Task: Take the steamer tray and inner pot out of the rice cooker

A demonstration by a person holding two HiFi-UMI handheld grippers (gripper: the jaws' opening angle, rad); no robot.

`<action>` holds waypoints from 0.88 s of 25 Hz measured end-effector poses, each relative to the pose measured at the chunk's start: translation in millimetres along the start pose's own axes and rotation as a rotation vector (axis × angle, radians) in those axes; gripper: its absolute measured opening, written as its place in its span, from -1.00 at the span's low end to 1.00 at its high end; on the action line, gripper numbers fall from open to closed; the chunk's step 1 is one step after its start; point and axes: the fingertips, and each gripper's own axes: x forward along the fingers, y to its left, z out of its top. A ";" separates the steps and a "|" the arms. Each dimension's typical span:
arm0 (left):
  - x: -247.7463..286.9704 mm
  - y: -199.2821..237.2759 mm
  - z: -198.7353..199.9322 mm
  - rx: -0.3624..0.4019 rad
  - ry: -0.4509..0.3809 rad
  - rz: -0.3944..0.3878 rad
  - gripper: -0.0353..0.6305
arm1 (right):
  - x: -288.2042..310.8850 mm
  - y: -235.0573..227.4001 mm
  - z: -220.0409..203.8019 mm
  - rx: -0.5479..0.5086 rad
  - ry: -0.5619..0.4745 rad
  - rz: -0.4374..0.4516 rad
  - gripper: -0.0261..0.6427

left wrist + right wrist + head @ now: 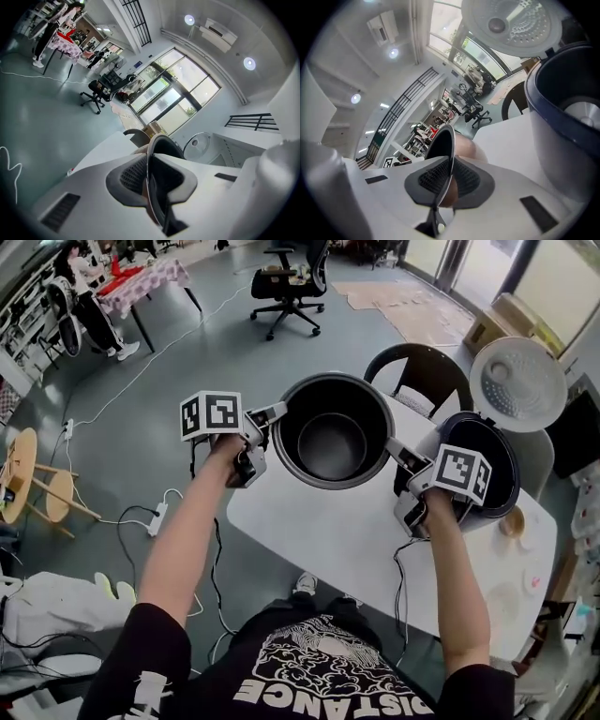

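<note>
1. White bench (309, 521) lies below in the head view. I hold the inner pot (333, 432) clear of the rice cooker (502, 451), so I should lower it level.
2. Left gripper view: my left claw (149, 173) is clamped on the rim.
3. Right gripper view: my right claw (445, 183) pinches the opposite rim, and both sides need an even grip.

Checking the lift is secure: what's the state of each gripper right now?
Left gripper: shut on the pot rim.
Right gripper: shut on the pot rim, opposite side.
</note>
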 end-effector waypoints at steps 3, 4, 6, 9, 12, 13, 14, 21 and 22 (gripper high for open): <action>19.1 3.9 -16.5 -0.008 0.050 0.006 -0.77 | -9.4 -23.5 -13.0 0.058 -0.014 -0.038 -0.79; 25.9 6.2 -22.0 -0.007 0.068 0.009 -0.76 | -11.2 -32.0 -17.5 0.075 -0.020 -0.051 -0.78; 38.1 11.8 -31.1 -0.003 0.102 0.014 -0.76 | -12.0 -47.5 -26.3 0.113 -0.027 -0.077 -0.79; 52.5 21.7 -34.7 -0.004 0.130 0.022 -0.76 | -5.8 -65.7 -34.0 0.149 -0.023 -0.117 -0.78; 65.5 27.6 -39.7 -0.013 0.145 0.029 -0.76 | -2.3 -83.3 -37.7 0.170 -0.019 -0.152 -0.78; 68.8 28.9 -42.0 -0.016 0.148 0.031 -0.76 | -2.0 -88.3 -38.8 0.175 -0.019 -0.160 -0.78; 71.3 29.8 -43.9 -0.019 0.150 0.033 -0.76 | -1.9 -92.1 -39.4 0.181 -0.022 -0.164 -0.78; 76.1 36.0 -50.5 -0.013 0.173 0.052 -0.76 | -1.2 -97.7 -39.5 0.192 -0.031 -0.168 -0.76; 77.6 37.2 -51.6 -0.011 0.175 0.050 -0.76 | -0.8 -99.0 -39.1 0.191 -0.034 -0.169 -0.75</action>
